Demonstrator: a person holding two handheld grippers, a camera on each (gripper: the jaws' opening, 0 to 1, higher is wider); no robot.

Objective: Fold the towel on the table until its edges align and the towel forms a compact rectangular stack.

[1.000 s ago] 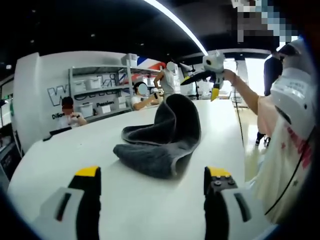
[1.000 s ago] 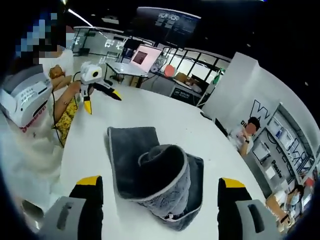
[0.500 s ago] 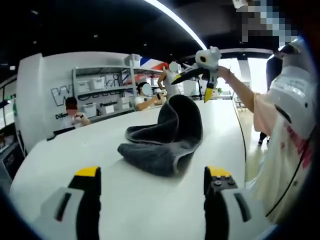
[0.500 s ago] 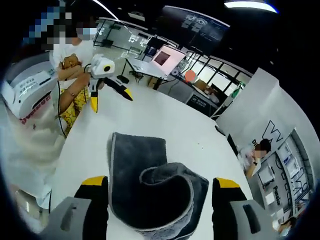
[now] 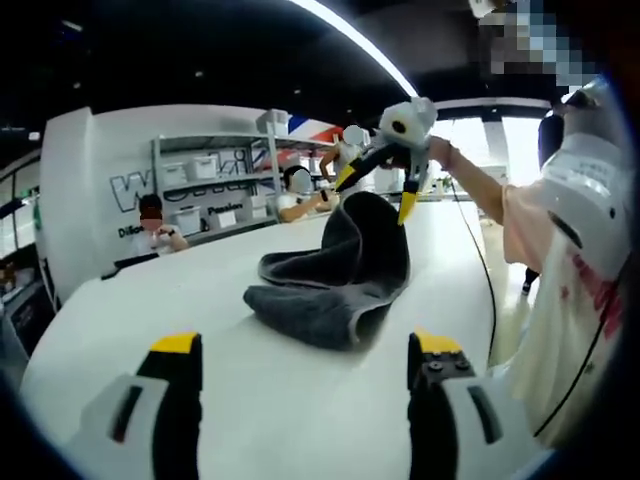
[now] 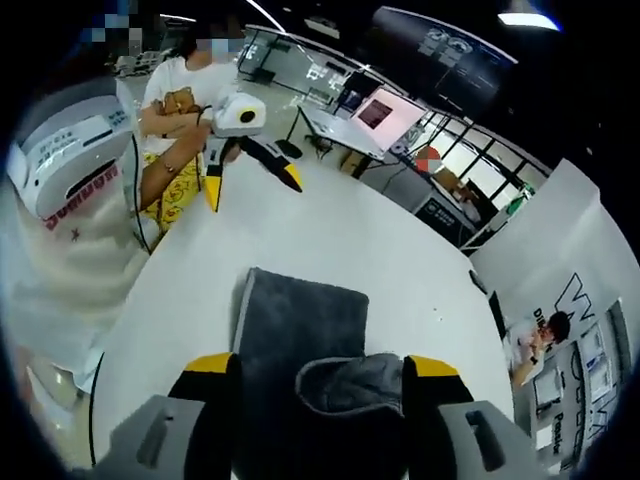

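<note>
A dark grey towel [image 5: 330, 285] lies crumpled on the white table [image 5: 140, 310], one fold standing up and curling over. My left gripper [image 5: 306, 345] hovers open a short way in front of it, with nothing between its yellow-tipped jaws. Above the raised fold, my right gripper [image 5: 375, 192] is open, a jaw on each side of the fold's top. In the right gripper view the towel [image 6: 300, 320] spreads flat ahead and its raised fold sits between the jaws of the right gripper [image 6: 322, 366]. The left gripper [image 6: 252, 188] hangs open beyond the towel.
The person holding the grippers stands at the table's edge [image 5: 580, 250], a cable hanging beside them. Shelves with bins [image 5: 200, 190] and seated people lie beyond the far side. A laptop with a pink screen [image 6: 375, 110] sits on another table.
My right gripper has come down and forward over the towel's raised fold, and its jaws have narrowed a little. The left gripper has stayed open in front of the towel.
</note>
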